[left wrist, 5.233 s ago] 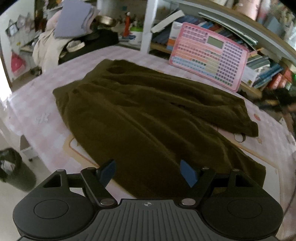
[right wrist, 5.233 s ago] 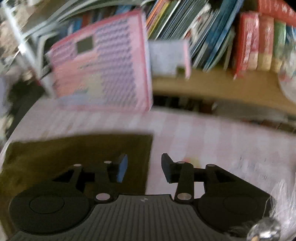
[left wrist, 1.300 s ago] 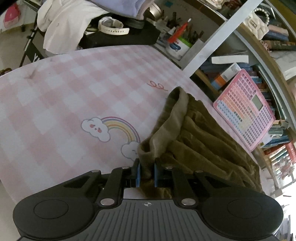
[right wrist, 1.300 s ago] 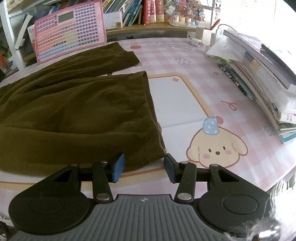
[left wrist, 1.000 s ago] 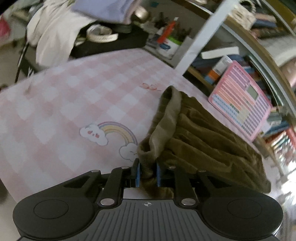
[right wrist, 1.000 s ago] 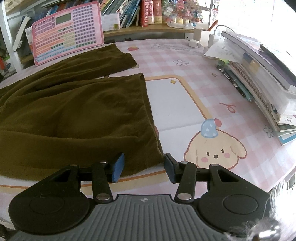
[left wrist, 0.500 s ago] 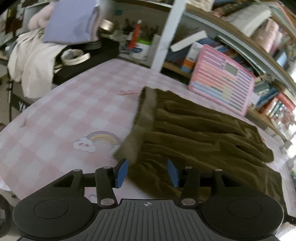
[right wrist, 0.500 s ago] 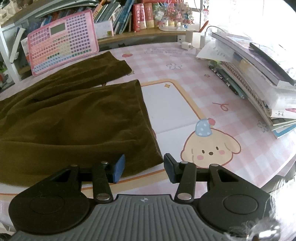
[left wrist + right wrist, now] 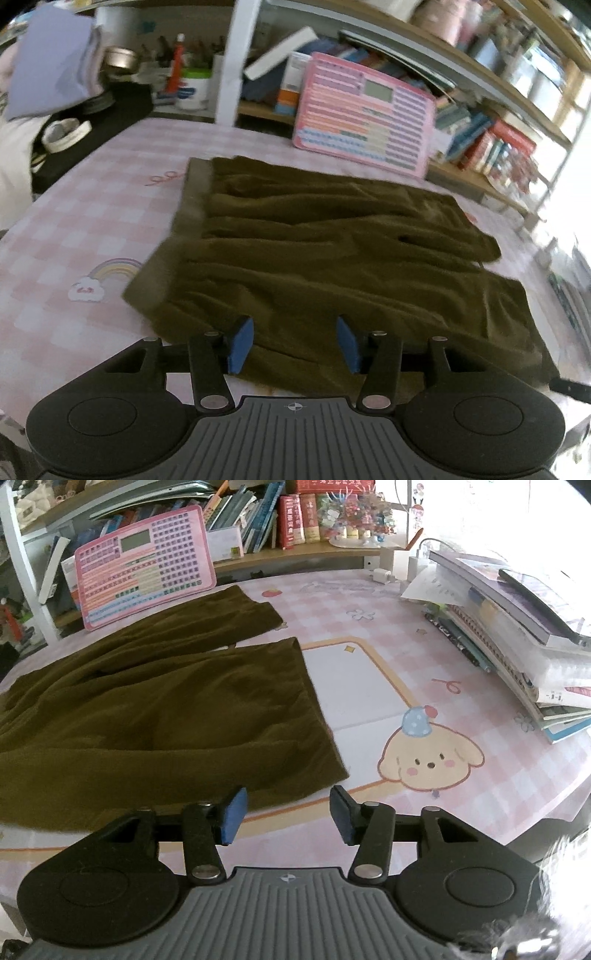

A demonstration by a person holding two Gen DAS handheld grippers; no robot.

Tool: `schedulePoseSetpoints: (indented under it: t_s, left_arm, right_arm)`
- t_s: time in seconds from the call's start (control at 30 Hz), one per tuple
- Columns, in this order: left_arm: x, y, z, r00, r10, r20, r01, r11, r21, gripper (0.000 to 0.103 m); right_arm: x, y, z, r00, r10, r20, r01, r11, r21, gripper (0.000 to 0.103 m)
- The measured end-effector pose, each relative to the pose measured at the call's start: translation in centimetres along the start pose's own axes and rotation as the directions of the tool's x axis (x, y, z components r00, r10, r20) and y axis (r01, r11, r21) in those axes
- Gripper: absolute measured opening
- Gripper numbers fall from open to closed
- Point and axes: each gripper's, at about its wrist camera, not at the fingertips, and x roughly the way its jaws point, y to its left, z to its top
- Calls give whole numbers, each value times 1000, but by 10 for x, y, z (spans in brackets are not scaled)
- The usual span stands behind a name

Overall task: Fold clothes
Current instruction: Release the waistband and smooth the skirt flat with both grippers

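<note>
Left wrist view: left tongs (image 9: 291, 345) spread wide, empty, above the near edge of the olive trousers (image 9: 332, 251) lying flat on the tabletop (image 9: 74, 221); right wrist view: right tongs (image 9: 286, 818) released beside the hem (image 9: 317, 716) — next, pinch an edge

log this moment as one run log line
step: fold not begun | left gripper: open, empty | right gripper: open, empty, at hem | olive trousers: flat on pink mat
</note>
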Motion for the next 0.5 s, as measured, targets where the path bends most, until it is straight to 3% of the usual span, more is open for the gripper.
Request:
schedulePoseSetpoints:
  t_s: [0.03, 0.07, 0.3, 0.5]
  left_arm:
    - [-1, -3, -1, 1000, -1, 1, 1, 1000, 17, 68]
    - [-2, -6, -3, 1000, -2, 5, 2, 999, 35, 73]
    - [-7, -24, -10, 1000, 0, 10, -1, 989, 145, 86]
    - [-7, -33, -10, 1000, 29, -13, -26, 985, 172, 92]
  right_arm:
    - [-1, 1, -1, 1000, 1, 2, -1, 1000, -4, 52]
    - [-2, 3, -2, 1000, 1, 4, -1, 1000, -6, 55]
    - [-5, 11, -4, 1000, -3, 10, 3, 1000, -19, 77]
    - [-8, 19, -7, 1000, -11, 15, 12, 999, -44, 85]
